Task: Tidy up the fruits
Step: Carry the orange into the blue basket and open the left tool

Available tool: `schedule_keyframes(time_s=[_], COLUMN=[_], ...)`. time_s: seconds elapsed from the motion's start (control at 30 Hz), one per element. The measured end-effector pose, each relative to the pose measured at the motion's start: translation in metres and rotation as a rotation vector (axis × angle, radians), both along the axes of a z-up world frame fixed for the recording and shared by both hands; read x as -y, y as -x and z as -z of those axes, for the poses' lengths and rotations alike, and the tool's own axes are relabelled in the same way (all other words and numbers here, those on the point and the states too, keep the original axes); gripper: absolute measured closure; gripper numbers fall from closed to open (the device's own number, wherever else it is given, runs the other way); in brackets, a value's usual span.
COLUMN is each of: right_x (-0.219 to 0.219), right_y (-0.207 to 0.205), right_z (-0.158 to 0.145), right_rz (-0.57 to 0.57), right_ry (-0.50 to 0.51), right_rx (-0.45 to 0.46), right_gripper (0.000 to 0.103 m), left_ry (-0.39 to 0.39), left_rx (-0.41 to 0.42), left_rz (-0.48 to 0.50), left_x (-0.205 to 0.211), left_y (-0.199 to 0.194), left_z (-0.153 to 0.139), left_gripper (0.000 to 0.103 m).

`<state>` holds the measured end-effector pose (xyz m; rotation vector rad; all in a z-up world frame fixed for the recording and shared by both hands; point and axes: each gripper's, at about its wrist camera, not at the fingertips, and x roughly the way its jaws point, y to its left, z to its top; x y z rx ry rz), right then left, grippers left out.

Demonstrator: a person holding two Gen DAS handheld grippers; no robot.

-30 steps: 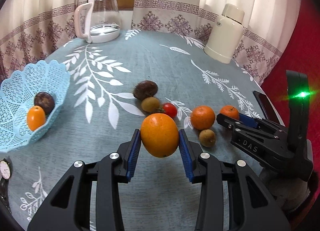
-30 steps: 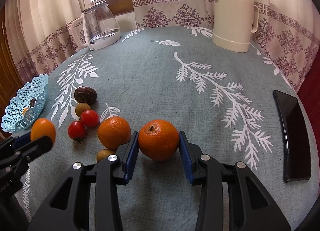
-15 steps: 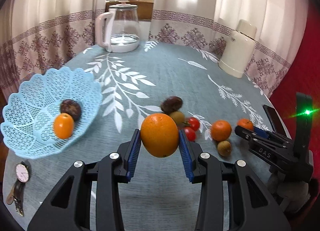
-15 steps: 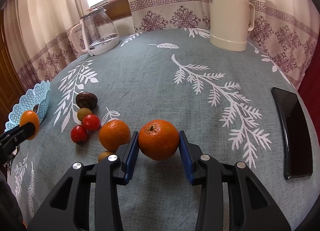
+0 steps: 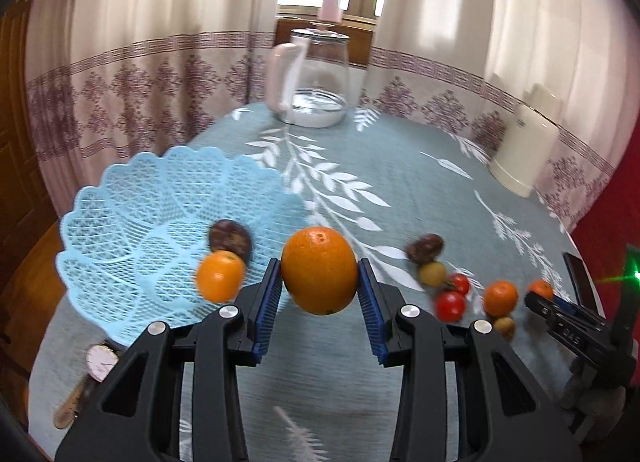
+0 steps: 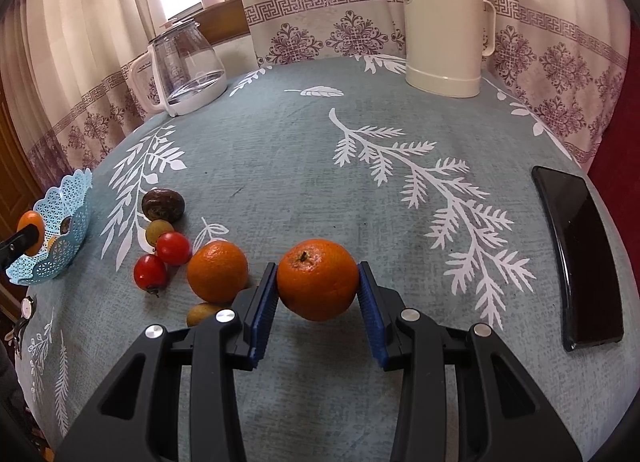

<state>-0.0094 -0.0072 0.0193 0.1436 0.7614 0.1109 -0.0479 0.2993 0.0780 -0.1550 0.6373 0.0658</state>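
My left gripper (image 5: 319, 286) is shut on a large orange (image 5: 319, 270), held in the air by the right rim of the light-blue lattice basket (image 5: 120, 222). Inside the basket lie a small orange (image 5: 220, 277) and a dark brown fruit (image 5: 230, 238). My right gripper (image 6: 318, 294) is shut on a tangerine (image 6: 318, 280) low over the tablecloth. To its left on the cloth sit another tangerine (image 6: 217, 271), two red tomatoes (image 6: 173, 248), a dark brown fruit (image 6: 162, 204) and two small yellowish fruits (image 6: 159, 231).
A glass kettle (image 5: 310, 82) and a cream thermos (image 6: 444, 22) stand at the back of the table. A black phone (image 6: 580, 258) lies at the right edge. A wristwatch (image 5: 100, 362) lies by the basket near the front-left edge.
My left gripper has carried the large orange leftward, so the basket now sits close beside it. The right gripper has held still with its tangerine.
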Motion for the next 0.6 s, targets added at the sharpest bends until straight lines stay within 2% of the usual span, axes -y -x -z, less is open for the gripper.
schedule_keyframes(time_s=[0.27, 0.6], right_x=[-0.002, -0.007], right_y=[0.002, 0.006], right_z=[-0.001, -0.003], right_rz=[0.016, 0.025], right_ry=[0.017, 0.041], right_rx=[-0.003, 0.001], right_gripper=[0.063, 0.063], left_ry=[-0.015, -0.021], left_rx=[0.004, -0.029], left_rz=[-0.085, -0.133], left_x=[-0.031, -0.053], left_y=[0.000, -0.008], left_z=[0.001, 0.014], left_gripper=[0.064, 0.064])
